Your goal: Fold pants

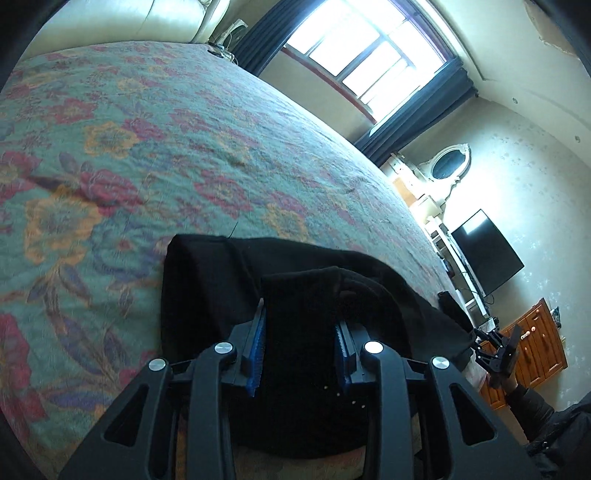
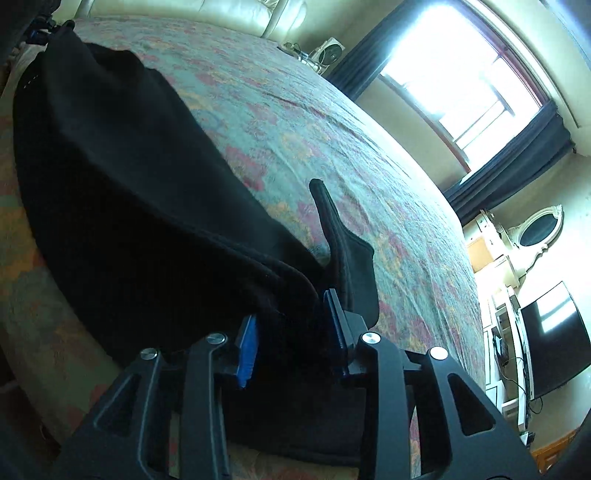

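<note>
Black pants [image 1: 218, 291] lie bunched on a floral bedspread [image 1: 147, 147], stretched between both grippers. In the left wrist view my left gripper [image 1: 300, 317] is shut on a thick fold of the black cloth, which fills the gap between its blue pads [image 1: 258, 343]. The right gripper [image 1: 495, 354] shows far right at the pants' other end, held by a hand in a dark sleeve. In the right wrist view my right gripper [image 2: 291, 306] is shut on the pants [image 2: 129, 203], with a flap of cloth sticking up past its right finger. The left gripper [image 2: 37, 33] is barely visible at top left.
The bedspread [image 2: 332, 147] runs far ahead of both grippers. A cream padded headboard [image 1: 129, 18] stands at the bed's far end. A bright window with dark curtains [image 1: 369, 55], a mirror [image 1: 447, 166], a black TV [image 1: 484, 251] and an orange wooden cabinet [image 1: 535, 343] line the right side.
</note>
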Demonstrator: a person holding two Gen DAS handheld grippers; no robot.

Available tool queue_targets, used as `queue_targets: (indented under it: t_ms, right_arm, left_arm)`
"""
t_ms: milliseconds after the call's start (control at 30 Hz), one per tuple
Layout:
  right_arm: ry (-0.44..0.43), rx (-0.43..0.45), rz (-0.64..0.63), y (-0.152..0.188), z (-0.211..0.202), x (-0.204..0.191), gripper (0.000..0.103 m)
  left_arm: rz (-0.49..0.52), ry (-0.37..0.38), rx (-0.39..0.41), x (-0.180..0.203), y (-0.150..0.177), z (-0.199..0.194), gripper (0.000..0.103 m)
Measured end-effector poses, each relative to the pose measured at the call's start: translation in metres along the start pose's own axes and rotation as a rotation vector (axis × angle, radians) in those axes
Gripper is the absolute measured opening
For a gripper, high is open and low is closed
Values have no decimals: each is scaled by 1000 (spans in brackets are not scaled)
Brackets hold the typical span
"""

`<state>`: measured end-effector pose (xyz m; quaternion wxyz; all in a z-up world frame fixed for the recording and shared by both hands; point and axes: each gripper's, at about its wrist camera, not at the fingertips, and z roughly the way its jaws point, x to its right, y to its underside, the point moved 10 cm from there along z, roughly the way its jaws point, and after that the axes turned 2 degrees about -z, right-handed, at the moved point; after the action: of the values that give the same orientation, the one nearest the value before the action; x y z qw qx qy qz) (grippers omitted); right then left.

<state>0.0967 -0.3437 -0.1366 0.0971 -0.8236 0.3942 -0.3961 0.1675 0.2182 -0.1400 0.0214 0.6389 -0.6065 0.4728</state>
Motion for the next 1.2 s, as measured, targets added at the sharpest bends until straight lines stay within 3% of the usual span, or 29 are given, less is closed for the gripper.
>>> queue_targets:
  t_ms: [167,300,367,400,500,600,700,833,1000,1100,1167,1200]
  right_arm:
    - [-10,-45,-74,24,-8,-25,61]
    - [-54,-62,9,31,-26,-26,74]
    - [-82,-64,74,31,-36,-27,78]
    - [-106,-75,117,31,-39,-27,79]
    - [-179,-113,278,32,-48,-28,80]
    - [-295,-130,500,28,-53,-33,80]
    - [-400,-134,691,27,-59,-42,81]
    - [-507,-133,887,23,-59,-51,81]
    - [-564,-146,1035,25,-54,-62,81]
    - [-571,-153,1076,27,-53,-64,81]
    - [-552,-154,1086,27,-51,-63,81]
    - [-543,-157,1092,28,-51,-62,81]
  left_arm:
    - [-65,-59,-40,-18,23,-14,50]
    - [-121,-97,-23,-24,39,-33,52]
    - [-201,-83,10,-28,46,-43,65]
    - [-253,-88,29,-32,50,-48,66]
    - [-424,-66,75,-38,62,-54,68]
    - [-540,-67,175,-31,61,-62,68]
    - [-557,-70,261,-10,44,-65,74]
    - [-549,-88,216,11,27,-41,75]
    - [-510,-185,178,20,16,-10,76]
    - [-522,-274,138,12,15,3,77]
    - [-561,-289,148,4,20,1,77]
    - [-586,-293,160,-1,22,0,72]
